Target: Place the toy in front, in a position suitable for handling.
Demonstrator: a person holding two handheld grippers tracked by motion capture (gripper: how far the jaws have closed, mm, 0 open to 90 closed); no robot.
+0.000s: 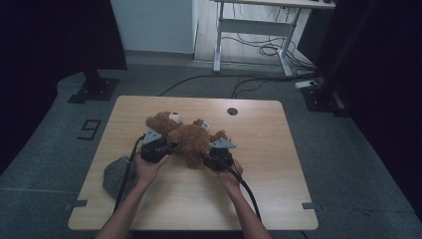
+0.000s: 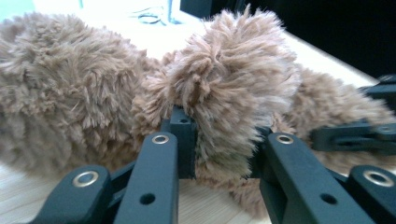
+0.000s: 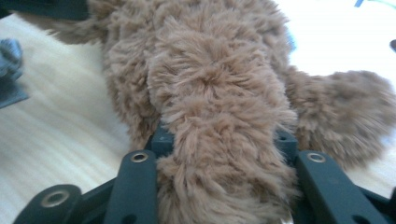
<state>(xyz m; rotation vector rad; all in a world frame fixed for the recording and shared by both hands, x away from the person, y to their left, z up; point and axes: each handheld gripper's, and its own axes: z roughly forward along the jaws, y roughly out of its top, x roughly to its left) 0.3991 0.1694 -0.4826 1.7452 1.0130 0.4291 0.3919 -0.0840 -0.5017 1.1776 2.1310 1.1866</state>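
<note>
Today, at the workbench: a person grips a soft toy from both sides with two hand-held tools.
Table: the pale rectangular wooden table [image 1: 278, 199] carries everything; a round cable hole sits near its far edge.
Toy: the brown fluffy plush teddy bear [image 1: 186, 137] lies on its back near the middle of the table, head toward the far left, limbs splayed.
Cloth: a crumpled grey fabric bundle [image 1: 115, 175] rests at the table's near left edge, apart from the bear.
Left tool: the left gripper [image 1: 155, 148] is clamped on a furry limb beside the head; in the left gripper view the fur bulges between its black jaws [image 2: 219, 116].
Right tool: the right gripper [image 1: 219, 154] pinches another limb at the bear's lower end, pile squeezed tight between the jaws [image 3: 219, 154].
Step, as judged: both holds look set for a lift.
Advice: raise both hands together and level, keeping the limbs from being pulled apart, since plush compresses and may slip out.
</note>
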